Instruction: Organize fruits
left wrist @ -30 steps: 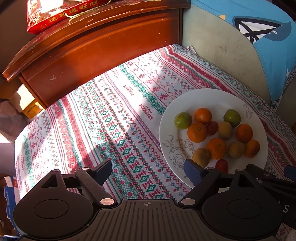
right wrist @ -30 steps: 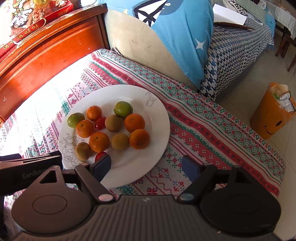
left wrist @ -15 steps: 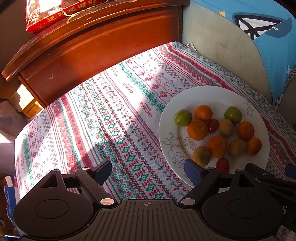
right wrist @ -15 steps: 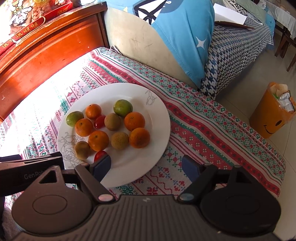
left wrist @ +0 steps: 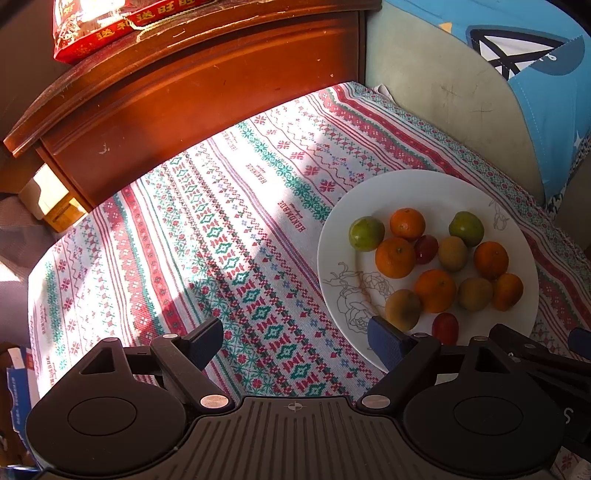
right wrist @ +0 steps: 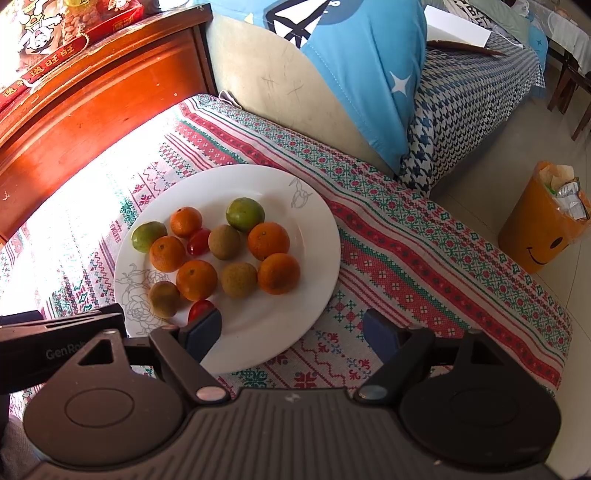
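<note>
A white plate [left wrist: 436, 192] [right wrist: 295, 295] on the patterned tablecloth holds several fruits: orange tangerines [left wrist: 395, 257] [right wrist: 196, 279], two green ones [left wrist: 366, 233] [right wrist: 245, 214], brownish kiwi-like fruits [left wrist: 402, 309] [right wrist: 239, 279] and two small red tomatoes [left wrist: 445, 328] [right wrist: 198, 242]. My left gripper [left wrist: 295, 338] is open and empty, above the cloth just left of the plate's near edge. My right gripper [right wrist: 293, 330] is open and empty, above the plate's near right rim; its left finger partly hides a tomato [right wrist: 199, 308].
A dark wooden cabinet [left wrist: 192, 96] [right wrist: 74, 118] stands behind the table with red boxes [left wrist: 110, 26] on top. A beige board [right wrist: 280, 92] and blue cushion [right wrist: 369, 66] lean at the back right. An orange bin [right wrist: 539, 229] stands on the floor, right.
Both views shifted only slightly; the plate sits a touch lower and nearer in the left view. Both grippers stay open and nothing on the plate has moved.
</note>
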`<state>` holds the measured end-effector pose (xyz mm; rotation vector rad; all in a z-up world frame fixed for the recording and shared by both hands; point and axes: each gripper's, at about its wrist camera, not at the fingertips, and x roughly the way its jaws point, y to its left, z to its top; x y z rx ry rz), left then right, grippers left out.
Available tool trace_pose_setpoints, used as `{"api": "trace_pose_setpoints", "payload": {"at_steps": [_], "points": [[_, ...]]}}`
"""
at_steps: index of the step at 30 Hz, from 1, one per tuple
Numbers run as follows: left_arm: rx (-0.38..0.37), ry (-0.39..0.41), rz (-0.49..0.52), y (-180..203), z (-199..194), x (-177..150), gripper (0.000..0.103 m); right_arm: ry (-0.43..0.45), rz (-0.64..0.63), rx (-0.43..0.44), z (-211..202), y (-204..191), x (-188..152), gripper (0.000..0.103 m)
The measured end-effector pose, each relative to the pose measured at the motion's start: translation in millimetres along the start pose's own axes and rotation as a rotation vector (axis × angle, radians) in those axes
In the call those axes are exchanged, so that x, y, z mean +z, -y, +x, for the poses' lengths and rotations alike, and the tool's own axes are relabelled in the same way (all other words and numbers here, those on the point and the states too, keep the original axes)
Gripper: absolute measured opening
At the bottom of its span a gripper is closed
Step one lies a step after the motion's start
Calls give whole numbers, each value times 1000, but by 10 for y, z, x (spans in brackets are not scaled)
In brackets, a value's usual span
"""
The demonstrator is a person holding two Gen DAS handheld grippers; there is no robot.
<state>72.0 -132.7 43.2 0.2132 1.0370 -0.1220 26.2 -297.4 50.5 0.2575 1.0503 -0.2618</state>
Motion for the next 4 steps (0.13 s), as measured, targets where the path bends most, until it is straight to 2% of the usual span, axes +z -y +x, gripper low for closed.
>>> {"api": "trace_pose_setpoints", "payload": {"at_steps": [4], "points": [[-1,9,3,-10,-19,-6,87,-1,0,3,4,-1,-8,83]]}}
